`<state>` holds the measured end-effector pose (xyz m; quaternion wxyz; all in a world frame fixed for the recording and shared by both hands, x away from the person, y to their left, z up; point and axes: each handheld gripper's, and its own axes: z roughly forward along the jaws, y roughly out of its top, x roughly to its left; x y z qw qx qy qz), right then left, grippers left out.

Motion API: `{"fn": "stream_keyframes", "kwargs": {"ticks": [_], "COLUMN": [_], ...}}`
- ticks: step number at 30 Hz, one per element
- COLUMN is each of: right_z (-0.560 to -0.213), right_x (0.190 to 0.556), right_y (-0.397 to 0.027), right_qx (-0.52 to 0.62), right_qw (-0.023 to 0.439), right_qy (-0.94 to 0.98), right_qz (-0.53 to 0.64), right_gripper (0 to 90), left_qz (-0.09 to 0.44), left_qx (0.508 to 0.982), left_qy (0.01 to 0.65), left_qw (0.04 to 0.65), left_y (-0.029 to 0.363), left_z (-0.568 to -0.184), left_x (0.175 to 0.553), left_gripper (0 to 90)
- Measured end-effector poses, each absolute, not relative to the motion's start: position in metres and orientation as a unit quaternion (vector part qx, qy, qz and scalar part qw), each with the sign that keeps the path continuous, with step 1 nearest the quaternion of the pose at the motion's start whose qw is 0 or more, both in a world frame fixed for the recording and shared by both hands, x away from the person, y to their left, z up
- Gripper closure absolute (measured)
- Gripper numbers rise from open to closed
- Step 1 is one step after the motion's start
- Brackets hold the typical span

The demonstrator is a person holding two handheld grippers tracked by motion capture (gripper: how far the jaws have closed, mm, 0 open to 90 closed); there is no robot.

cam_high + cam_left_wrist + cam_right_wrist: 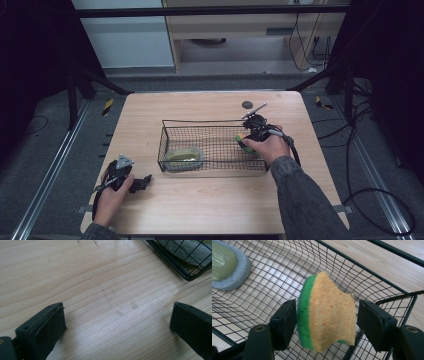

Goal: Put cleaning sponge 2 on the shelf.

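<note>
A black wire basket (215, 142) sits in the middle of the wooden tabletop (210, 200). Inside it, at its near left corner, lies a grey pad with an olive-green top (183, 157). At the basket's right end the right tongs (325, 320) pinch a sponge (327, 312), yellow on one face and green on the other, holding it within the mesh walls just above the floor. The basket's right rim (397, 296) stands close behind that sponge. The left tongs (117, 325) are spread wide with nothing between them, low over bare wood in front of the basket's near left corner (190, 277), just apart from it
</note>
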<state>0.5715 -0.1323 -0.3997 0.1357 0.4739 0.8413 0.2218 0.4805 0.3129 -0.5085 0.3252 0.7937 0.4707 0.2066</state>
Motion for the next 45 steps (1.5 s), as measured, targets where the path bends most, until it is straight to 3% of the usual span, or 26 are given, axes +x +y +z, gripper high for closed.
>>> {"fn": "stream_keyframes", "kwargs": {"ticks": [18, 27, 45], "right_z": [-0.394, -0.388, -0.373], "right_x": [0.567, 0.565, 0.558], "right_y": [-0.131, -0.135, -0.152], "right_qx": [0.468, 0.472, 0.475], "right_qw": [0.141, 0.140, 0.142], "right_qy": [0.839, 0.829, 0.810], "right_qz": [0.239, 0.263, 0.314], "right_gripper": [21.0, 9.3, 6.2], "left_qz": [0.207, 0.207, 0.207], "left_qx": [0.794, 0.794, 0.794], "left_qy": [0.471, 0.470, 0.470], "left_qw": [0.325, 0.325, 0.325], "left_y": [0.313, 0.313, 0.313], "left_z": [-0.508, -0.508, -0.508], "left_x": [0.481, 0.481, 0.481], "left_gripper": [0.0, 0.0, 0.0]}}
